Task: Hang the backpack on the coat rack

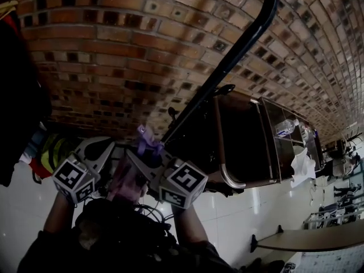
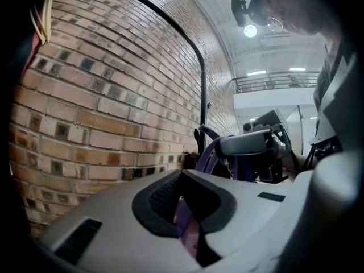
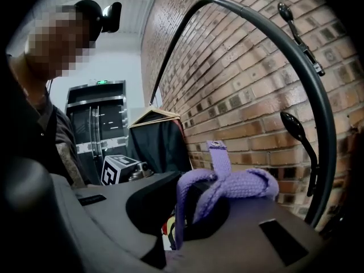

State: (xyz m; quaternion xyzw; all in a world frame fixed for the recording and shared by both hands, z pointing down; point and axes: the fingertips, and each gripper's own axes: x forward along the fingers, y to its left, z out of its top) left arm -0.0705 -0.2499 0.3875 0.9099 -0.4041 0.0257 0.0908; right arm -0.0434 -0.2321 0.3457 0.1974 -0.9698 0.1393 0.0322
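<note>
The backpack (image 1: 126, 182) hangs pinkish-purple between my two grippers, low in the head view. Its purple webbing strap (image 1: 147, 140) sticks up between them. My left gripper (image 1: 104, 151) is shut on the strap (image 2: 185, 220), which shows in its jaw notch. My right gripper (image 1: 145, 157) is shut on a loop of the strap (image 3: 230, 182) that folds over its jaws. The black coat rack pole (image 1: 239, 47) rises in front of the brick wall, close beyond the grippers. Two of its hooks (image 3: 297, 23) (image 3: 300, 128) show in the right gripper view. The right gripper (image 2: 250, 143) also appears in the left gripper view.
A dark garment on a wooden hanger (image 3: 154, 140) hangs to the left, by the wall. A black cabinet with a metal frame (image 1: 244, 147) stands right of the pole. A bench top (image 1: 310, 238) lies at the lower right over white floor tiles. Colourful items (image 1: 51, 152) lie at the left.
</note>
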